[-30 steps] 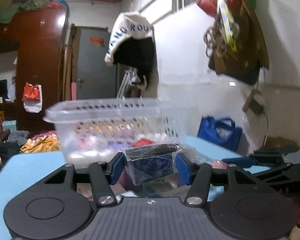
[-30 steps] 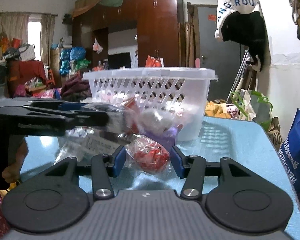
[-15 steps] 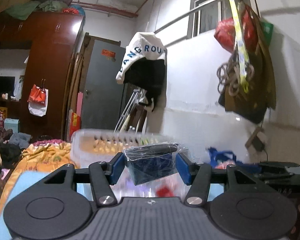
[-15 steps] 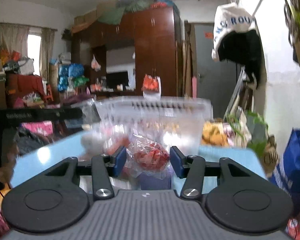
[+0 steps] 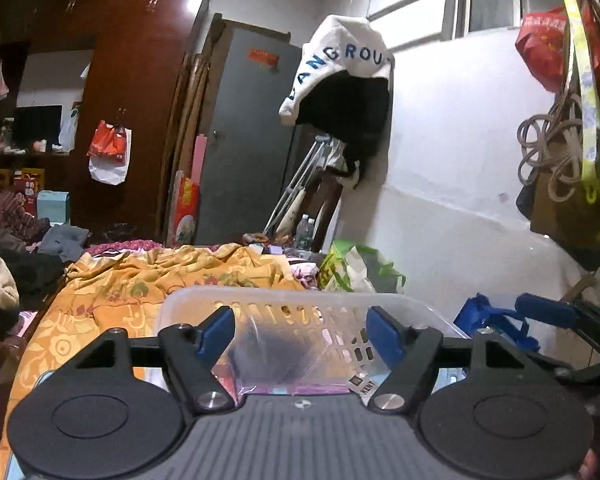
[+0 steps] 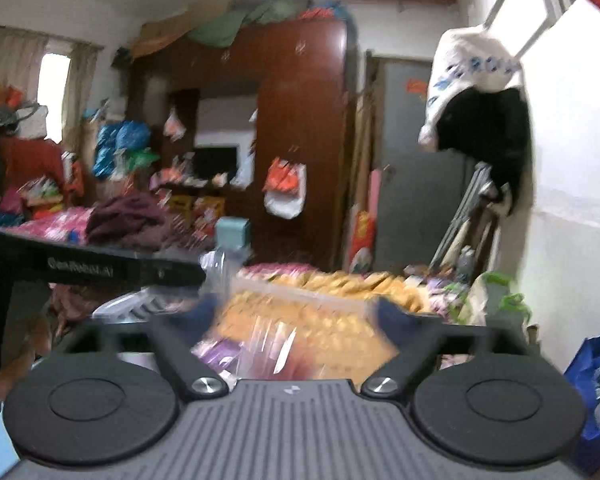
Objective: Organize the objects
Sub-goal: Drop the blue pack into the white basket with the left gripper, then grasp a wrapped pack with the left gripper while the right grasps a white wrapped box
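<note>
room: cluttered bedroom; wardrobe [image 5: 132,92] at back, grey door [image 5: 244,140] beside it, white wall on right w/ hung cap & bags.
bed: orange floral sheet [image 5: 140,280] lies beyond the basket, rumpled.
basket: clear slotted plastic basket [image 5: 300,304], rim just ahead of & below both tools; far wall w/ slots shows in left wrist view; in right wrist view only a blurred rim [image 6: 300,292].
left gripper: [image 5: 300,334] jaws opening, blue pads apart, not pressing anything.
dark packet: clear-wrapped dark packet [image 5: 272,352] sits between & below the left pads, smeared; looks loose & dropping into basket, can't confirm contact.
right gripper: [image 6: 296,316] jaws opening, spread wide; pads blurred.
red packet: reddish clear bag [image 6: 296,356] low between the right pads, heavily smeared; pads not on it as far as I can tell.
other tool seen: left tool's black side bar [image 6: 92,268] crosses left edge of right wrist view; right tool's blue tip [image 5: 540,312] at right edge of left view, so the 2 sit side by side over 1 basket.
key relation: both packets lie straight down-forward from their own tongs, inside the basket rim by my read; long axis of dark packet runs across the jaw gap; neither hand clearly nearer.
next (judgement): let both fall clear, then back off w/o catching the rim.
</note>
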Motion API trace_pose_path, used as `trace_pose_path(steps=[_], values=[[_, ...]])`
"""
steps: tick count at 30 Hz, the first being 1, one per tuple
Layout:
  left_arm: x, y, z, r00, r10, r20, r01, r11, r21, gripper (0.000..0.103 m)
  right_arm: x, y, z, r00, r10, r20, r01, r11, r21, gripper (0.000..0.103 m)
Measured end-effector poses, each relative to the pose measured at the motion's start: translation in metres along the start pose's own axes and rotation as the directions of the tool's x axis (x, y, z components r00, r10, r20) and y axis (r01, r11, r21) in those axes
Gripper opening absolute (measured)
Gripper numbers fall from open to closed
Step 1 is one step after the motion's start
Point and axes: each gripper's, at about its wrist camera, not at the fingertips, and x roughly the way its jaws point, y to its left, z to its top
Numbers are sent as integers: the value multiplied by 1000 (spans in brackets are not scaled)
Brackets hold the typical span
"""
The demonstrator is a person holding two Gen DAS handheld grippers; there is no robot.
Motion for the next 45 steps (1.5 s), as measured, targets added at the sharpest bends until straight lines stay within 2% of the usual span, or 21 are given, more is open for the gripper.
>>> trace_pose_path(steps=[4, 6, 10, 14, 17, 24, 26, 27, 28, 30, 32, 35, 37, 38, 39, 41, 45], values=[[-46, 5, -21, 997, -60, 47, 59, 998, 16, 76, -31, -10, -16, 997, 65, 31, -67, 996, 67, 103], [-72, 10, -41, 995, -74, 62, 73, 997, 23, 80, -46, -12, -33, 996, 85, 22, -87, 992, 91, 103], [-101, 24, -85, 997, -63, 40, 64, 997, -33, 82, -73, -8, -83, 993, 115, -9, -112, 982, 154, 103], [-112, 34, -118, 999, -37, 10, 38, 998, -58, 82, -84, 15, -123, 986, 161, -40, -151, 972, 178, 103], [-111, 35, -131, 999, -22, -27, 21, 999, -39, 82, -73, 31, -125, 984, 156, -83, -144, 980, 137, 101], [-97, 27, -141, 995, -36, -94, 38, 999, 15, 82, -55, 41, -128, 970, 201, -137, -178, 970, 166, 100], [-94, 24, -144, 993, -39, -109, 42, 999, 21, 82, -56, 45, -131, 968, 205, -145, -182, 970, 160, 92], [-93, 23, -146, 992, -43, -116, 45, 999, 22, 82, -60, 54, -135, 970, 191, -150, -169, 975, 147, 80], [-92, 22, -147, 992, -44, -122, 48, 999, 25, 82, -62, 55, -135, 972, 178, -152, -158, 978, 136, 74], [-89, 19, -150, 991, -34, -130, 38, 999, 28, 82, -67, 52, -138, 974, 173, -149, -151, 978, 146, 50], [-86, 17, -151, 990, -22, -142, 27, 999, 34, 82, -73, 44, -138, 975, 179, -133, -155, 973, 172, 45], [-84, 12, -152, 988, -7, -155, 14, 999, 48, 82, -74, 36, -136, 975, 175, -133, -151, 974, 171, 48], [-84, 9, -152, 988, 1, -157, 9, 998, 65, 82, -74, 35, -134, 970, 213, -120, -189, 965, 185, 62], [-85, 9, -153, 988, 5, -155, 7, 997, 73, 82, -74, 37, -133, 969, 216, -121, -194, 965, 177, 80], [-86, 8, -153, 988, 17, -152, -4, 996, 87, 72, -70, 43, -129, 971, 205, -125, -185, 971, 152, 86], [-89, 7, -155, 988, 50, -144, -33, 993, 118, 59, -66, 52, -127, 974, 175, -143, -160, 981, 110, 86], [-96, 15, -155, 989, 48, -139, -34, 994, 103, 55, -53, 60, -123, 967, 171, -189, -155, 983, 98, 86]])
